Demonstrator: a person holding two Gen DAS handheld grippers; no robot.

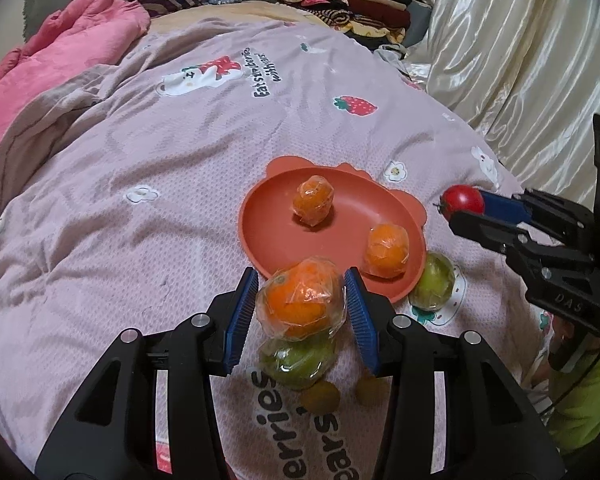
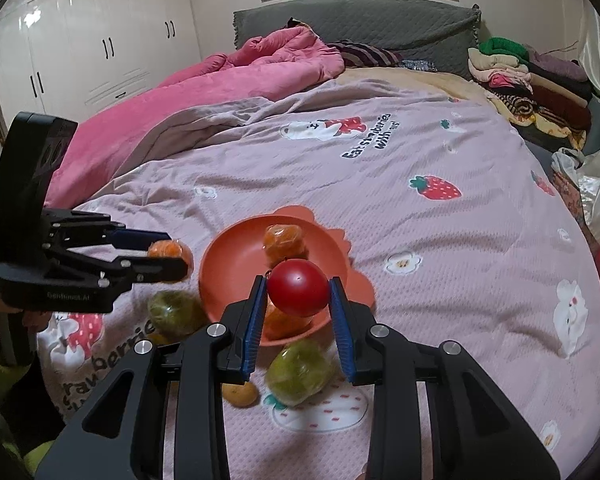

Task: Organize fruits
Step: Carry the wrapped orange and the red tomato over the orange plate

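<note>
Orange [image 1: 300, 300] in L tool [image 1: 302, 304], tomato [image 2: 298, 288] in R tool [image 2: 298, 292]

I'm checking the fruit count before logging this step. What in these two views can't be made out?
- Right wrist view: the second orange on the plate is mostly hidden behind the tomato in the right gripper.
- Left wrist view: the green fruit below the wrapped orange in the left gripper is partly covered.
- Both views: the small brown fruits are too small to identify.
</note>
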